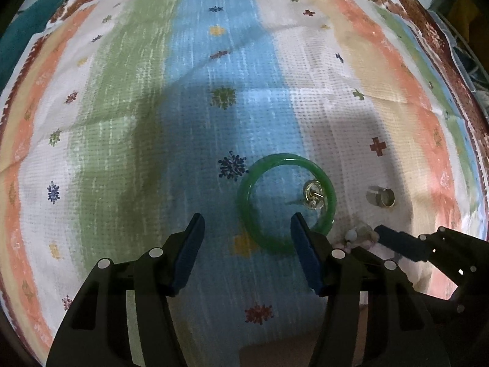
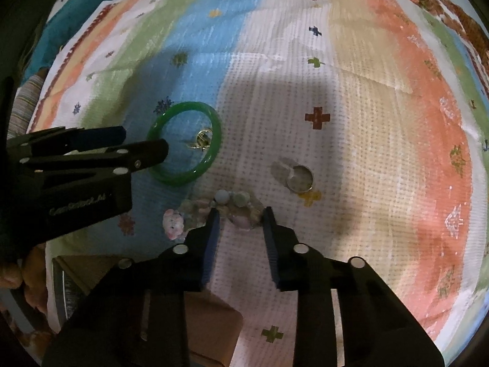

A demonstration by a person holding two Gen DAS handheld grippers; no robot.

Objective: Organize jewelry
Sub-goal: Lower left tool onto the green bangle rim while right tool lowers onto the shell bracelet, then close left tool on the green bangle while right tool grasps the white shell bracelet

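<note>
Over bead bracelet (image 2: pixel 226 211), right gripper (image 2: pixel 241 217) steep.

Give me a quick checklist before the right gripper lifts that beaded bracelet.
1. Beaded bracelet between the right gripper fingertips: ok.
2. Pads pressing firmly on the beads: cannot tell, contact is hidden.
3. Left gripper clear of the bracelet: ok, open, over the green bangle's edge.
4. Earring inside the bangle, away from the grasp: ok.
5. Ring apart from the bracelet: ok.
6. Whole strand free to lift: cannot tell, the pink charm lies outside the fingers.
</note>
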